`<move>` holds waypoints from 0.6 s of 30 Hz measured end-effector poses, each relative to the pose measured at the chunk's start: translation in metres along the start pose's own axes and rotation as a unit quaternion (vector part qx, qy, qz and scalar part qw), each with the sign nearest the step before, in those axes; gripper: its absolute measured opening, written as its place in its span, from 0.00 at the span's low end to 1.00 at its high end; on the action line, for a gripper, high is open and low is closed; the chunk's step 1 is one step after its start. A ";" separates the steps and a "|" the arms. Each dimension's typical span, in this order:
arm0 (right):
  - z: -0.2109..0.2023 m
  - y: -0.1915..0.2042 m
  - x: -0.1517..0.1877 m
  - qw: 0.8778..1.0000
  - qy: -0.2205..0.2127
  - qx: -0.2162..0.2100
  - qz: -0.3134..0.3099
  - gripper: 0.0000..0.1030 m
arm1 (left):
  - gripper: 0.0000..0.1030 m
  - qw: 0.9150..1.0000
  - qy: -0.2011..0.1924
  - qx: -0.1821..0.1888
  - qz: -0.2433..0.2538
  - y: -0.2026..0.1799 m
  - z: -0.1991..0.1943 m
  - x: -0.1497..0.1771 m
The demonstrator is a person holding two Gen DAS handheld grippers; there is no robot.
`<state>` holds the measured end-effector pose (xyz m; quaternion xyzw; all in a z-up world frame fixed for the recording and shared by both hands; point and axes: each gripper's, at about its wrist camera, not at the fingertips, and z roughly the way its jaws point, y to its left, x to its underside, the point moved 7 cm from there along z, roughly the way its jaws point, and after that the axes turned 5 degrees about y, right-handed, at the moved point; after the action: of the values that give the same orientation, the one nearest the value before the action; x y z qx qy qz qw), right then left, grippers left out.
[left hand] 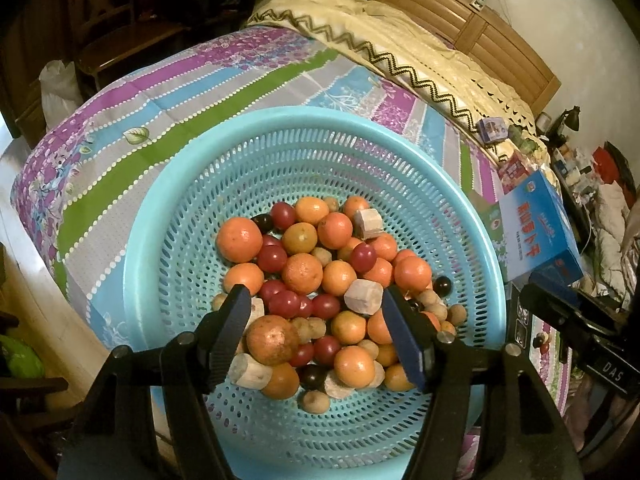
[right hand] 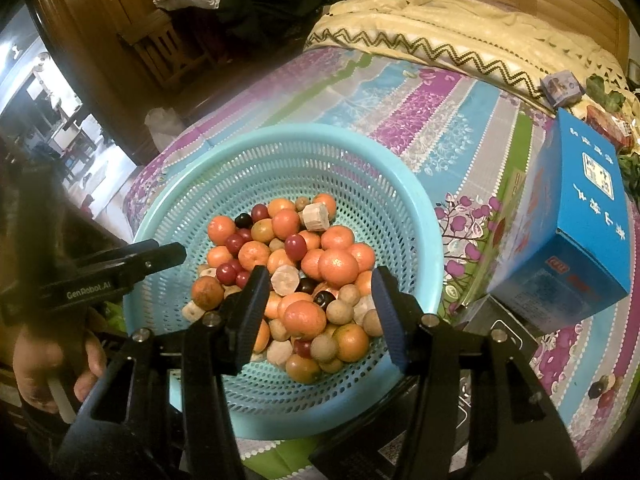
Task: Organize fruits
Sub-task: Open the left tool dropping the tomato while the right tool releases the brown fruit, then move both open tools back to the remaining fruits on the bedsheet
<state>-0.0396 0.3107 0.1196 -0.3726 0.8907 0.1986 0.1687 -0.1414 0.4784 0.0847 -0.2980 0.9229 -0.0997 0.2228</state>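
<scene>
A light-blue perforated basket (left hand: pixel 280 114) (right hand: pixel 280 130) sits on a striped bedsheet. It holds a pile of oranges (left hand: pixel 239 239) (right hand: pixel 338 267), small red fruits (left hand: pixel 272 258) (right hand: pixel 296 247), dark round fruits, brown longans (right hand: pixel 339 312) and pale cut chunks (left hand: pixel 363 296) (right hand: pixel 285 279). My left gripper (left hand: pixel 315 294) hovers over the near half of the pile, open, with nothing pinched. My right gripper (right hand: pixel 319 274) hangs over the pile's near side, likewise open and empty. In the right wrist view the left gripper (right hand: pixel 176 250) reaches over the basket's left rim, held by a hand (right hand: pixel 52 364).
A blue carton (left hand: pixel 536 232) (right hand: pixel 576 216) stands just right of the basket. A cream blanket (left hand: pixel 400 36) (right hand: pixel 460 28) with a zigzag border lies across the far bed. Small boxes (right hand: pixel 560 88) sit at the far right, dark wooden furniture at the far left.
</scene>
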 end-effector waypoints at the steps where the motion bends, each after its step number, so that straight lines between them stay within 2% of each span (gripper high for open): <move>1: 0.000 0.000 0.000 1.000 0.000 0.000 0.000 0.53 | 0.67 1.000 -0.001 0.000 0.000 -0.001 0.000 0.000; 6: -0.003 -0.002 0.003 1.000 -0.009 -0.006 -0.001 0.53 | 0.67 1.000 -0.002 0.002 -0.001 -0.005 -0.002 0.002; 8: -0.010 -0.003 0.006 1.000 -0.017 -0.002 -0.004 0.58 | 0.67 1.000 -0.004 0.008 -0.001 -0.008 -0.005 0.004; 10: -0.019 -0.006 0.011 0.999 -0.034 0.023 -0.013 0.63 | 0.68 1.000 -0.012 0.013 0.002 -0.015 -0.010 0.006; 12: -0.031 -0.011 0.019 0.997 -0.055 0.057 -0.019 0.67 | 0.73 1.000 -0.024 0.015 0.011 -0.026 -0.016 0.010; 15: -0.050 -0.026 0.035 0.988 -0.090 0.125 -0.023 0.76 | 0.76 0.998 -0.040 0.019 0.040 -0.052 -0.024 0.020; 18: -0.066 -0.041 0.051 0.980 -0.105 0.168 -0.020 0.79 | 0.76 0.997 -0.042 0.026 0.062 -0.080 -0.025 0.031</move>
<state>-0.0540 0.2226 0.1443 -0.3333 0.8810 0.0810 0.3258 -0.1349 0.3972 0.1210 -0.2378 0.9266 -0.0967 0.2749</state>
